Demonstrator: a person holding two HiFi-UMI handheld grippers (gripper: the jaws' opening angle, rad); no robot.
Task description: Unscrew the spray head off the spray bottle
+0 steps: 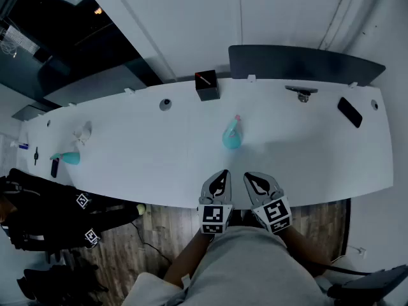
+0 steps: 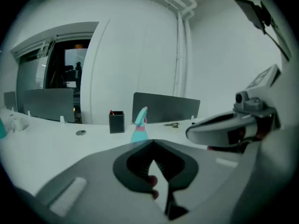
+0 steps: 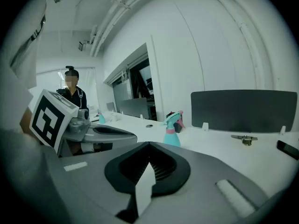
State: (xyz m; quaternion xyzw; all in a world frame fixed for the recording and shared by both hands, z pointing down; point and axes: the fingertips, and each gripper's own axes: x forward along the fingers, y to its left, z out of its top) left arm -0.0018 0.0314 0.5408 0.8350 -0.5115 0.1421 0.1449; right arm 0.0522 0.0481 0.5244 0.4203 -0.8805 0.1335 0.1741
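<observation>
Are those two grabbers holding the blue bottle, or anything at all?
Nothing is held. The left gripper and right gripper are both shut and empty; the spray bottle stands alone on the table ahead of them.

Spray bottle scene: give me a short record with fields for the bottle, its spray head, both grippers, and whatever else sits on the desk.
spray bottle: teal, upright on the white desk, ahead of both grippers, untouched
spray head: on the bottle, not yet unscrewed
left gripper: at the desk's near edge, jaws shut, empty
right gripper: beside the left one, jaws shut, empty
other items: black box behind the bottle; second teal bottle far left
</observation>
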